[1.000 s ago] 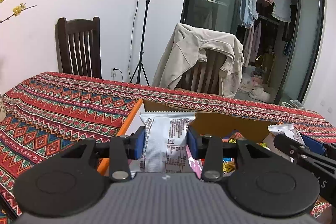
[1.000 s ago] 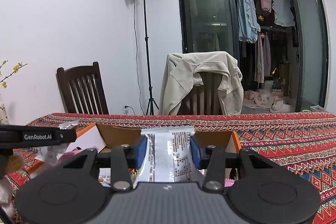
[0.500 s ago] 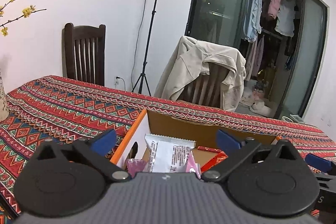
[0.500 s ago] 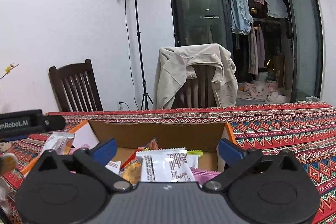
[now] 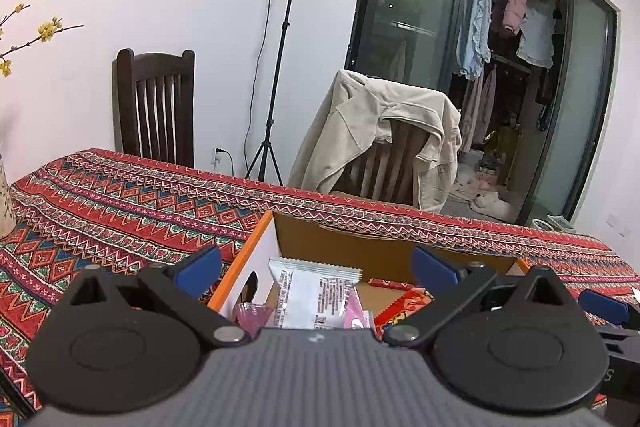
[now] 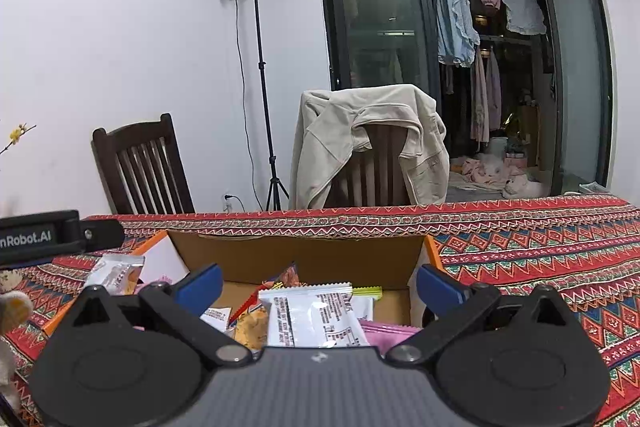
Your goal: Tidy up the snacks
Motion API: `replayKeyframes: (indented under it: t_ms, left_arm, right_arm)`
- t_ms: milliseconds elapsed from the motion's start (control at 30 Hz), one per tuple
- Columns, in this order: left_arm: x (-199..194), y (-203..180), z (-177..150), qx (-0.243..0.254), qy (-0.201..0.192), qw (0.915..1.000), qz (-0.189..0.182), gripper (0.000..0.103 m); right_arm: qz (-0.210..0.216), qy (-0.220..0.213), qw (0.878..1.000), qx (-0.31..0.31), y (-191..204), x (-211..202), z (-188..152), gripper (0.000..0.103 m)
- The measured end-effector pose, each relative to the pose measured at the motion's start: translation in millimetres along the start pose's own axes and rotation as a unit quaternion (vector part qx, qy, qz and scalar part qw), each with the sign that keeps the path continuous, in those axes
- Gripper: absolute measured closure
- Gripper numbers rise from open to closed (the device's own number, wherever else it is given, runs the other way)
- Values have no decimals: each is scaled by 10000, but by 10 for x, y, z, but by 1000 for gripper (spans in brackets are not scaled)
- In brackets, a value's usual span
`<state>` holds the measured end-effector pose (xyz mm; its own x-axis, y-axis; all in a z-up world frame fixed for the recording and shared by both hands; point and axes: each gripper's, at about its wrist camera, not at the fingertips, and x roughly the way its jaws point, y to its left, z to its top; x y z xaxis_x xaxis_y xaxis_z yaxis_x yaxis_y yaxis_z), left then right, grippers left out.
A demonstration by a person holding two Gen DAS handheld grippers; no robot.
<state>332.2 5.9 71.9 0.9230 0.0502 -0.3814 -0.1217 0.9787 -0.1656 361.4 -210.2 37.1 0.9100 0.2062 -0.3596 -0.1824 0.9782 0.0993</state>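
— Blue pads are seen spread wide on the left gripper [image 5: 316, 265]; is anything held between them?

— Nothing is gripped. A white packet [image 5: 314, 293] is seen below and between the fingers [image 5: 198, 265], lying in the box [image 5: 256, 247] and touched by neither pad. A pink wrapper [image 5: 354, 313] is tucked against its right side, and a purple one [image 5: 250, 315] lies to its left by the white wall of the box.

— And the right gripper [image 6: 318, 283]?

— Its jaws are likewise held fully apart and empty. Another white packet [image 6: 316, 315] is seen low between its fingers [image 6: 200, 283], resting on the other snacks in the box [image 6: 296, 259], clear of both pads. An orange bag [image 6: 252, 327] lies at its left, a pink pack [image 6: 388, 331] at its right, a yellow-green strip [image 6: 366, 291] just behind.

— What is seen outside the box?

— A clear packet [image 6: 116, 273] is seen at the left flap, below the black body of the left gripper. The box is set on a red patterned cloth [image 6: 520, 251]. Beyond the table, a dark chair [image 6: 140, 167], a chair draped with a beige jacket [image 6: 368, 143], and a lamp stand [image 6: 260, 67] are seen against the wall.
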Motion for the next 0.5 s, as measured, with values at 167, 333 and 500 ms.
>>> replayKeyframes:
  t_ms: [167,333,500]
  left_arm:
    - [-148,-2,28,74,-37,10000,-9,0]
    - [-380,2,5,176,-72,9998,-5,0]
    - [-668,58,-39,265,-82,9996,-49,0]
  right_arm:
    - [-51,-11,9999,-113,7,-167,18,0]
    - [-46,-12,10000,-85,-22,-398,12,0]
    - [-36,-38,9999,-112,-28,-719,-54,0]
